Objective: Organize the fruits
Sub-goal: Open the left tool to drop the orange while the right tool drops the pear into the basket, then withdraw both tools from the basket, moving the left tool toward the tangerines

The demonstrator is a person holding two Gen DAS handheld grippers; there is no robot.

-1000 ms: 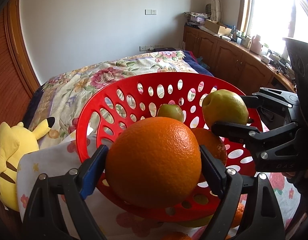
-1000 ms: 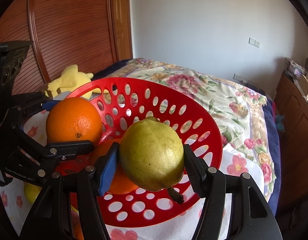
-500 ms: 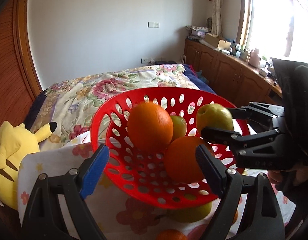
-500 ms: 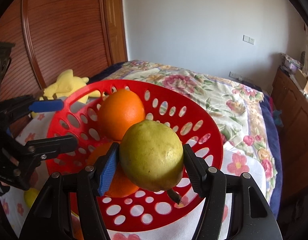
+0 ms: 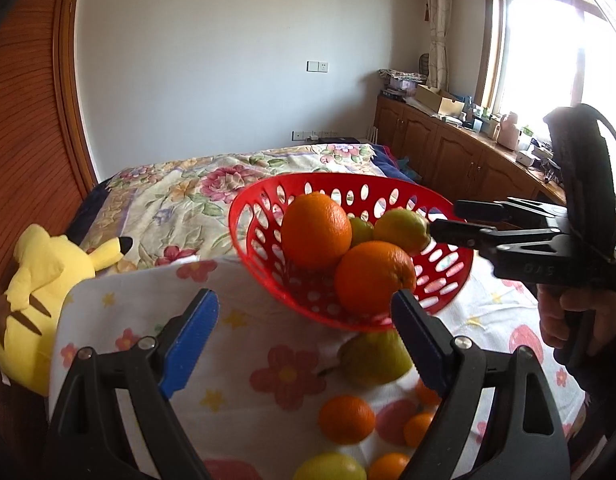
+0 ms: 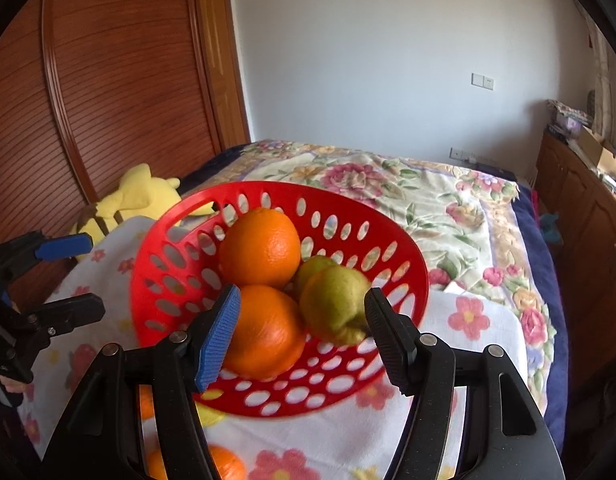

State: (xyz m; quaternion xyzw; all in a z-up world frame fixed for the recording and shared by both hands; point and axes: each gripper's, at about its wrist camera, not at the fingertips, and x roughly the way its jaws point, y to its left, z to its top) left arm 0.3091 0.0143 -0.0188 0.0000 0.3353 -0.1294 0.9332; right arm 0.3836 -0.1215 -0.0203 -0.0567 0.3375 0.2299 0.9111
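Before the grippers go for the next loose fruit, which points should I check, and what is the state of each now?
1. Left gripper empty, jaws wide: ok.
2. Right gripper free of the yellow-green pear: jaws opening, pads off it, ok.
3. Pear settled in the red perforated plastic basket: blurred, cannot tell.
4. Two large oranges in the basket: ok.
5. Loose green pear and small oranges wait on the floral cloth: ok.

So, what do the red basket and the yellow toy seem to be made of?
Red basket: probably moulded plastic, glossy; it has a smooth sheen and evenly punched oval holes.
Yellow toy: looks like soft plush fabric, matt; it has a fuzzy surface and rounded, stuffed shape.
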